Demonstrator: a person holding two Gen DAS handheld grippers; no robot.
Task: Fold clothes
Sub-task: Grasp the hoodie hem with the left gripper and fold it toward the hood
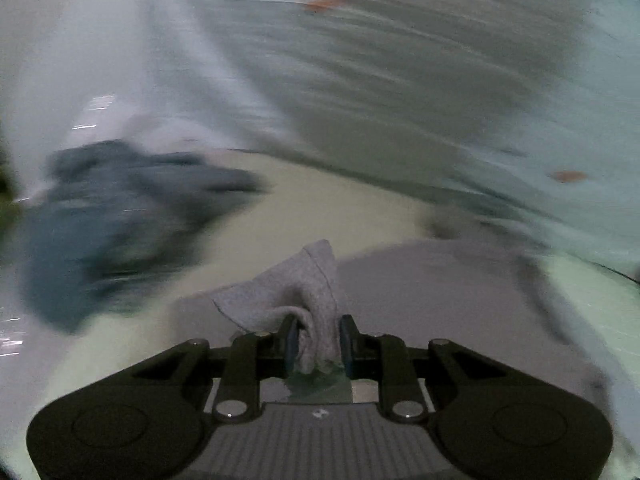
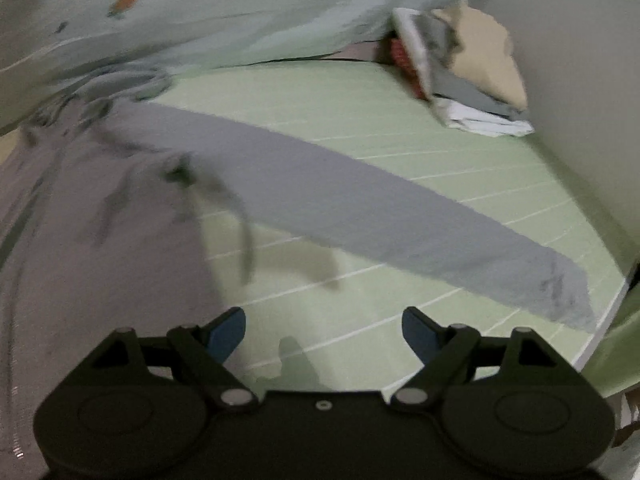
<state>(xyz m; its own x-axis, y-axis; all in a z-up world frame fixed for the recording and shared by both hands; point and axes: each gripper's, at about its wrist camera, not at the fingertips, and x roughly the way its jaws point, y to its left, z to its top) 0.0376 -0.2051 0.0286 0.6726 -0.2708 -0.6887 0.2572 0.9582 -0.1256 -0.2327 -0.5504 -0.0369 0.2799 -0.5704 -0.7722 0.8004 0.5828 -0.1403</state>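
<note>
Unfolded heap: a blue-grey crumpled garment [image 1: 120, 216] lies near the far left edge of the bed [image 1: 320, 208], blurred; judging by its bunched shape it has not been folded.
Left gripper: the left gripper [image 1: 319, 342] has its jaws closed on a bunched corner of the grey garment [image 1: 316, 280], the cloth standing up between the blue pads [image 1: 293, 340].
Grey garment, body: in the right wrist view its wide part [image 2: 100, 240] covers the left side of the green striped sheet [image 2: 400, 184], still rumpled near the far edge.
Grey garment, long part: a long strip, a sleeve or a leg [image 2: 380, 216], I cannot tell which, lies flat and runs slantwise across the bed toward its near right edge.
Right gripper: the right gripper [image 2: 324, 332] hangs over bare sheet with its jaws wide apart and nothing between them; the grey cloth lies just beside its left finger.
Hanging cloth: a pale sheet with orange marks [image 2: 200, 12] hangs along the far edge of the bed.
Finished stack: a pile of folded clothes [image 2: 464, 72] sits in the far right corner against the wall [image 2: 580, 100].
Progress: some items look done; the grey garment seems spread and only at its first fold, and the blue-grey one waits.
Left to do: bring the held corner across, fold in the long strip, stack, then the heap.
</note>
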